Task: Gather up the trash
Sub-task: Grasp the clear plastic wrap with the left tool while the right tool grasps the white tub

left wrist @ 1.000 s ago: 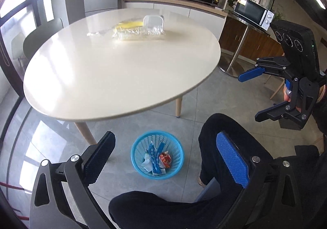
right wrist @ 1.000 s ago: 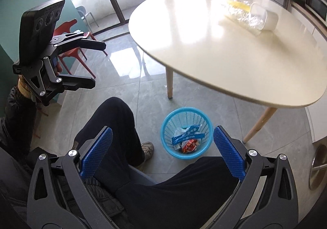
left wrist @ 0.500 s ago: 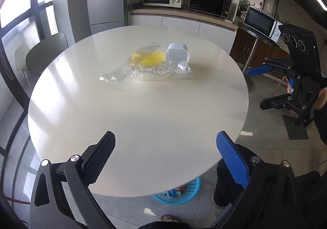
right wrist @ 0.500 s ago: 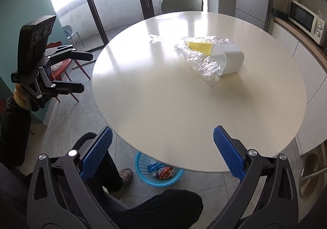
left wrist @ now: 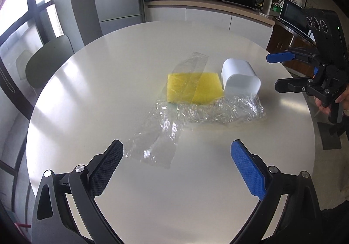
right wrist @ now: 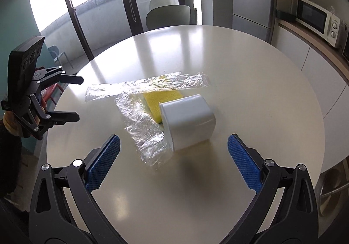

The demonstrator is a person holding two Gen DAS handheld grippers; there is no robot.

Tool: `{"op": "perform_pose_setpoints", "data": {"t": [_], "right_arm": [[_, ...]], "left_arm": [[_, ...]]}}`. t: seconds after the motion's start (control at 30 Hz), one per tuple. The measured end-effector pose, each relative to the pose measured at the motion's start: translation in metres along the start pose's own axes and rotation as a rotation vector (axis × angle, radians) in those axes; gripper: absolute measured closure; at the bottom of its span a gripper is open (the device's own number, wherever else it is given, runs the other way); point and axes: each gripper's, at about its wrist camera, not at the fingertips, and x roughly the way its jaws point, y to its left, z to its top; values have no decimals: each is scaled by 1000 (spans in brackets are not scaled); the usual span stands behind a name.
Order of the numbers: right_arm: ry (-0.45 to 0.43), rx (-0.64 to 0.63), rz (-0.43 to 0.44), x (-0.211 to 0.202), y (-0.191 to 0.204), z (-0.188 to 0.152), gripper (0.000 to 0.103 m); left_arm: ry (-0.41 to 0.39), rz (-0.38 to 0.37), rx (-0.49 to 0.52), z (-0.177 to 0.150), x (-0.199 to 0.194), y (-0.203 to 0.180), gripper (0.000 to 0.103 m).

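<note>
Both hand-held grippers, left (left wrist: 176,165) & right (right wrist: 173,156), spread wide, empty, w/ plastic wrap (left wrist: 185,113) just ahead on counter (left wrist: 109,82), prob. lining up a grab; tipped white container (right wrist: 187,120) ahead of right.

Round cream table (left wrist: 109,95) bare at frame left and bottom. Centre blocked: crinkled clear plastic wrap (left wrist: 196,111) over yellow sponge (left wrist: 192,88), touching tipped white plastic cup (left wrist: 240,79).
</note>
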Motion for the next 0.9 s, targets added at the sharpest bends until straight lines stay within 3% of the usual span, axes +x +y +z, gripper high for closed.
{"op": "perform_pose_setpoints", "data": {"t": [0.2, 0.6, 0.67, 0.73, 0.8, 0.9], "right_arm": [[33, -3, 15, 35, -9, 14, 9], [27, 40, 18, 53, -17, 19, 10], [42, 41, -3, 54, -19, 18, 16], [46, 36, -7, 54, -18, 16, 24], [53, 34, -16, 55, -18, 14, 25], [65, 14, -28, 58, -16, 11, 32]], "left_arm": [[41, -9, 2, 6, 25, 0, 9], [69, -69, -57, -9, 26, 17, 63], [54, -80, -78, -10, 24, 20, 72], [48, -78, -109, -11, 21, 24, 87], [39, -87, -136, -10, 21, 27, 99], [26, -87, -162, -10, 18, 31, 101]]}}
